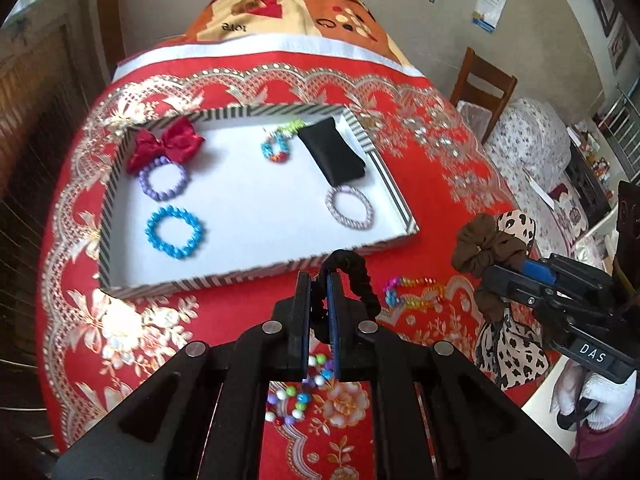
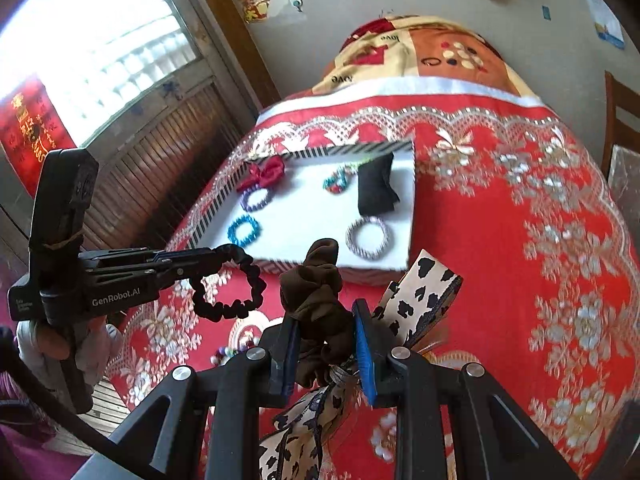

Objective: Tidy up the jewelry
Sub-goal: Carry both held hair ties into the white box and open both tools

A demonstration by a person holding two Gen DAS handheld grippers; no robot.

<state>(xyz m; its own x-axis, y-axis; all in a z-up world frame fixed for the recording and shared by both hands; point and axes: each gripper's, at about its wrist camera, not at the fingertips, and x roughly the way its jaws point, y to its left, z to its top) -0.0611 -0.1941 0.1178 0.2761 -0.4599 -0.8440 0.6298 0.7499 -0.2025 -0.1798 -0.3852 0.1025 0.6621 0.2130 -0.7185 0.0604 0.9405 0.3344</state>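
Left wrist view: left claw (image 1: 320, 280) clamped on black scrunchie (image 1: 360, 276), above desk (image 1: 460, 152). Right claw (image 2: 326, 344) clamped on brown scrunchie (image 2: 316, 292) with leopard ribbon (image 2: 424, 288). Carry both over striped tray (image 1: 256, 110) rim; release onto bare white floor, clear of blue bead bracelet (image 1: 175, 232) and silver bangle (image 1: 350, 209).

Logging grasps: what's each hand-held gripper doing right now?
Left hand-held gripper: closed on black scrunchie.
Right hand-held gripper: closed on brown scrunchie with leopard-print ribbon.
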